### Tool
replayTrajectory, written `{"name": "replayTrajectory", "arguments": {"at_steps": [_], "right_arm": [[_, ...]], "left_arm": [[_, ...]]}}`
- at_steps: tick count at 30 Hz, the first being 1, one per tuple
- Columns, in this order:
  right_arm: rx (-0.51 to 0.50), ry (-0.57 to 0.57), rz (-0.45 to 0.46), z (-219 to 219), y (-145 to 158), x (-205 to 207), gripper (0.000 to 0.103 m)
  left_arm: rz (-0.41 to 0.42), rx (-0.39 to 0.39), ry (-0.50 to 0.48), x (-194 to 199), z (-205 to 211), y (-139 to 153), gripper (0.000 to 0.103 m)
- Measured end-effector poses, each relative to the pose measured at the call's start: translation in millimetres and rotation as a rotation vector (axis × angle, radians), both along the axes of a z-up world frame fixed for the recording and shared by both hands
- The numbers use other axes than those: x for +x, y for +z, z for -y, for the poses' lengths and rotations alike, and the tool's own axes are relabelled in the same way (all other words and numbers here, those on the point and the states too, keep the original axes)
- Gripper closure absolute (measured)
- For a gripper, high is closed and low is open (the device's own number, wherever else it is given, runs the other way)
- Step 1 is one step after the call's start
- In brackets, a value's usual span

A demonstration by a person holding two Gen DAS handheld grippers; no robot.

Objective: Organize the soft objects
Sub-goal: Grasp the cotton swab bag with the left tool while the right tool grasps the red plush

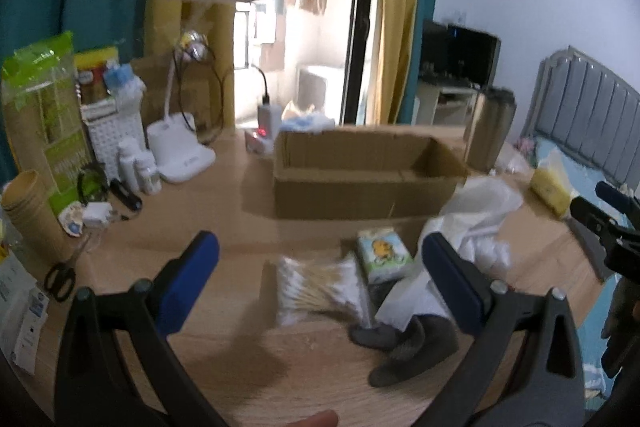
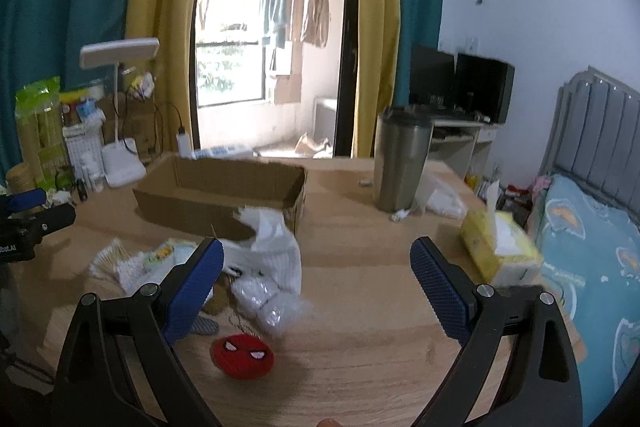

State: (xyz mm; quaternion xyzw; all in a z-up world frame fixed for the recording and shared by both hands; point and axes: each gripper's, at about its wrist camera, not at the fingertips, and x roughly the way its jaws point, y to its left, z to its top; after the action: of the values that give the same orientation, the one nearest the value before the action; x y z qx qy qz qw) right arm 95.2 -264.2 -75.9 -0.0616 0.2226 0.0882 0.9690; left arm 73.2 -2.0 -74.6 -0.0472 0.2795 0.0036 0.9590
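Observation:
An open cardboard box (image 1: 360,171) stands mid-table; it also shows in the right wrist view (image 2: 224,195). In front of it lie a cotton swab pack (image 1: 316,291), a small tissue pack (image 1: 384,255), white cloth (image 1: 476,211) and a grey sock (image 1: 404,347). My left gripper (image 1: 320,279) is open and empty above the swabs. In the right wrist view I see a red Spider-Man plush (image 2: 243,353), bagged cotton pads (image 2: 264,303) and white cloth (image 2: 276,247). My right gripper (image 2: 316,287) is open and empty, just right of them.
A desk lamp (image 1: 180,155), bottles, paper cups (image 1: 28,215) and scissors (image 1: 60,281) crowd the left side. A steel tumbler (image 2: 400,167) and a yellow tissue box (image 2: 500,251) stand at the right. A bed lies beyond the table's right edge.

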Motion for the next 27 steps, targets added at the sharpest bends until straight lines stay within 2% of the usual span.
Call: {"name": "replayTrajectory", "arguments": {"at_steps": [8,11,15,22,27], "right_arm": [[0.026,0.022,-0.11,-13.1,-34.2,11.6,0.007],[0.005,0.042,-0.151,-21.0,-45.6,13.0,0.008],[-0.001,0.044,-0.208,-25.0,-60.4,15.0,0.025],[-0.01,0.074,-0.272,-27.6,-78.7,18.7,0.027],[-0.001,0.09,-0.307,-27.8,-84.7,24.4,0.037]], "left_arm": [[-0.102,-0.006,-0.039,26.6,-4.2,-28.7,0.001],[-0.144,-0.008,-0.058,36.2,-2.2,-41.1,0.001],[-0.182,-0.001,-0.081,45.9,1.3,-53.3,0.001],[-0.234,0.01,-0.086,58.7,4.5,-65.4,0.001],[-0.283,0.017,-0.076,67.9,5.2,-74.2,0.001]]}}
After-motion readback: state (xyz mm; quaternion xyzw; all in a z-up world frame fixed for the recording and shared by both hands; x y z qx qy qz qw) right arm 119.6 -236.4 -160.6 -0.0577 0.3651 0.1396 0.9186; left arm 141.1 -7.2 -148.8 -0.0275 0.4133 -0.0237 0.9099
